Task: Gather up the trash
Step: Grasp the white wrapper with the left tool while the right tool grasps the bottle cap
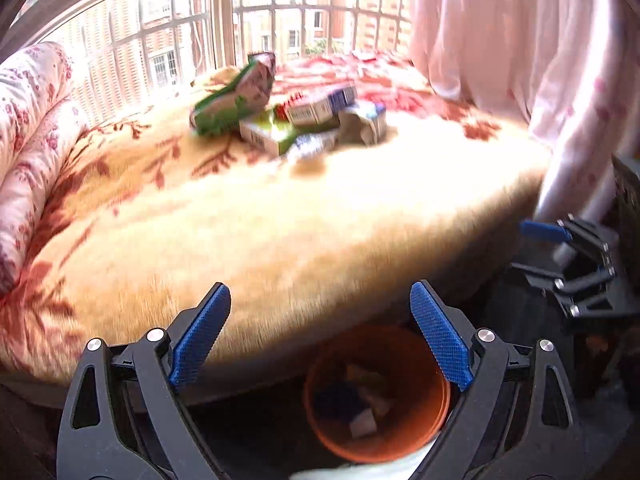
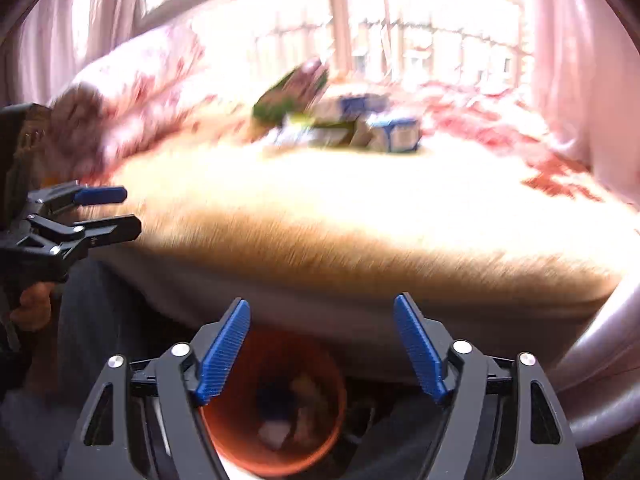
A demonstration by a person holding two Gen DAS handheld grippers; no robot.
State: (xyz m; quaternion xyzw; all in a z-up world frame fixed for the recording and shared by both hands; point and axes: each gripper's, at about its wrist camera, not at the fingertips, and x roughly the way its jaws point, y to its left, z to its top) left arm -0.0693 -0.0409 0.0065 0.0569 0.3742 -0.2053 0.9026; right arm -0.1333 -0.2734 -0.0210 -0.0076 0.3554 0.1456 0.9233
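A pile of trash lies far back on the bed: a green snack bag [image 1: 232, 96], several small cartons [image 1: 320, 106] and a crumpled wrapper [image 1: 312, 146]; the pile shows blurred in the right wrist view [image 2: 340, 120]. An orange bin [image 1: 376, 396] with scraps inside stands on the floor by the bed edge, also in the right wrist view [image 2: 276, 404]. My left gripper [image 1: 320, 332] is open and empty above the bin. My right gripper [image 2: 322, 348] is open and empty above the bin too. Each gripper shows in the other's view [image 1: 568, 248] [image 2: 100, 208].
The bed has a fluffy cream blanket with red flowers [image 1: 280, 208]. A rolled floral quilt [image 1: 28, 128] lies at the left. A barred window [image 1: 280, 20] is behind, with pink curtains [image 1: 520, 60] at the right. Both views are motion-blurred.
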